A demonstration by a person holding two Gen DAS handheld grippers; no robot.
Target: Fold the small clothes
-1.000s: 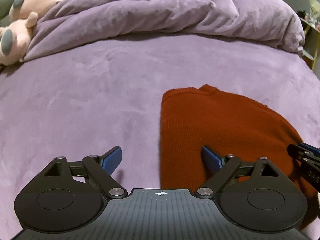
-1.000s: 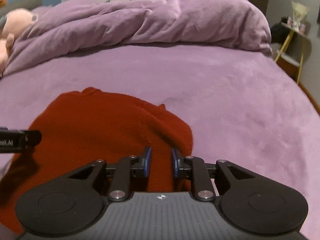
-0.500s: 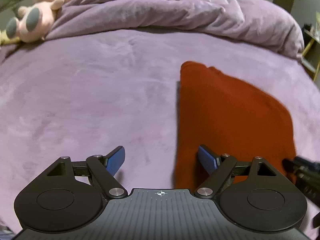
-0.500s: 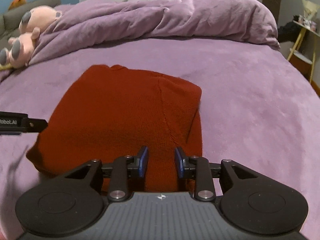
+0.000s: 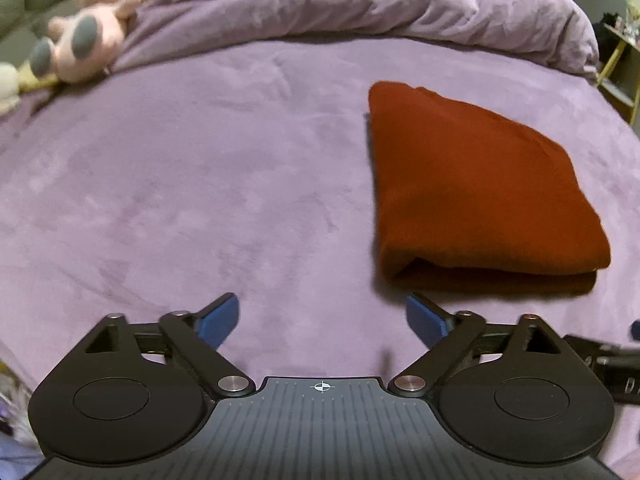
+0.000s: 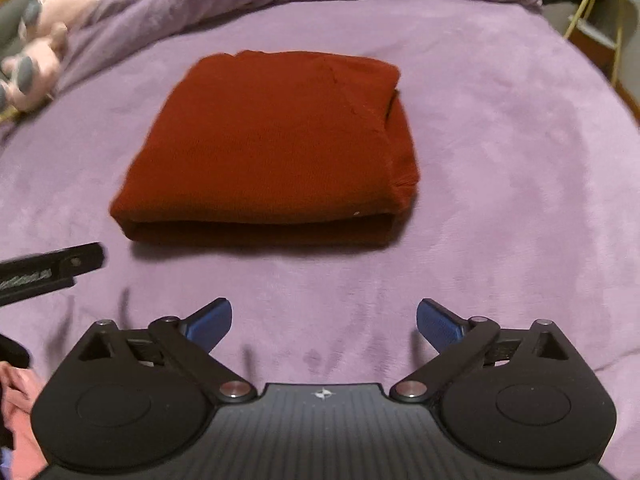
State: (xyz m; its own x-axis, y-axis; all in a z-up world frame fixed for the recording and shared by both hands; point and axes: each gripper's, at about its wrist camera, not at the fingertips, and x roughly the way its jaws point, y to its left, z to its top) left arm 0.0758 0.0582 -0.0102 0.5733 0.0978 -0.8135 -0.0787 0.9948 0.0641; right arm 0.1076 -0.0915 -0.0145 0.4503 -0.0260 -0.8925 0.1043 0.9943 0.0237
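1. A bed (image 6: pixel 500 152) with a purple plush cover fills both views; a bunched purple duvet (image 5: pixel 360 4) lies along its far edge.
2. The red sweater (image 6: pixel 272 136) lies folded into a thick rectangle on the bed, flat and free, with its folded layers facing the near side. In the left wrist view it sits right of centre (image 5: pixel 472 184); in the right wrist view it sits at centre, slightly left.
3. The right gripper (image 6: pixel 324 322) hovers over bare cover just near of the sweater. Its jaws have just been opening and now stand wide apart, with nothing between them and the blue pads (image 6: pixel 210 320) clear of the cloth.
4. The left gripper (image 5: pixel 322 318) hangs near and left of the sweater, its jaws likewise spread wide and empty; its right pad (image 5: pixel 426 318) is just near of the sweater's near left corner, not touching.
5. Each gripper shows at the edge of the other's view, blurred.
6. A pink plush toy (image 5: pixel 92 28) lies at the far left beside the duvet.
7. A yellow-legged stand (image 6: pixel 592 20) is off the bed at far right.
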